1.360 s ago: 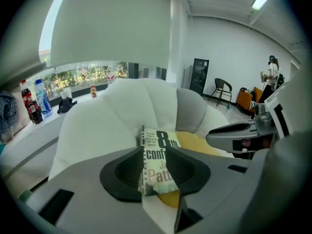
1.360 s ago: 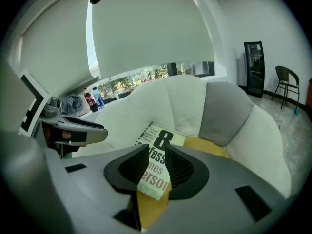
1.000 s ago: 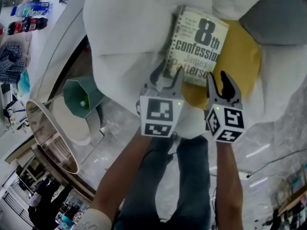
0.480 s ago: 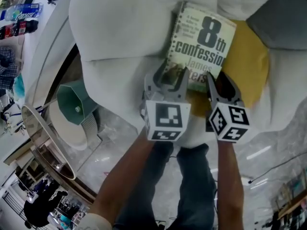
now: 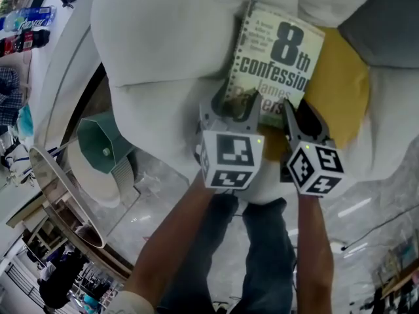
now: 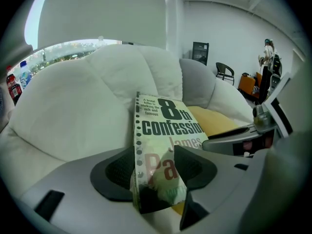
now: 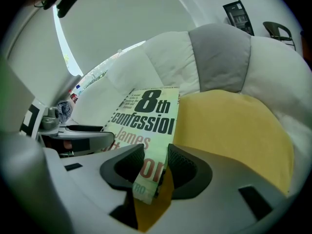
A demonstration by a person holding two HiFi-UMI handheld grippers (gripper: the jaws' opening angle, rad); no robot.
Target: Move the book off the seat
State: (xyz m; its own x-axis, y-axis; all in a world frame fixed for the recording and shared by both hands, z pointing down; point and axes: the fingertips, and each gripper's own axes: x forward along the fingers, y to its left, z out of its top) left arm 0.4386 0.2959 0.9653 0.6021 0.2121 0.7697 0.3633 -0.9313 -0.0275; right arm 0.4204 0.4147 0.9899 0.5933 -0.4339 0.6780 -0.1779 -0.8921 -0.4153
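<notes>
The paperback (image 5: 278, 61), titled "8th confession", lies face up on the white armchair seat (image 5: 163, 77). Its right portion overlaps a yellow cushion (image 5: 340, 90), and its spine side rests on the white upholstery. It has not left the seat. The far end sits against the padded backrest, so only the near short edge is freely reachable. That appears to be why both tools address that edge.

Left gripper (image 5: 230, 106): positioned at the near spine-side corner. Its own view shows that corner standing between the jaws. The jaws are widening at this moment and the pads do not press on the cover. No hold.

Right gripper (image 5: 301, 116): positioned at the near corner on the cushion side, just beside the left one. Its jaws stand wide apart, straddling the corner, with a strip of yellow fabric visible beneath. The pad on the cushion side is very close to the paperback's edge, but the other pad shows a clear gap. No hold.

Assessment: this is the approach stage, with each tool spread to take in one corner. The cushion raises the right edge slightly, which should ease entry of a jaw underneath. Risk: the soft cover may bend or slide toward the backrest when the jaws close.
</notes>
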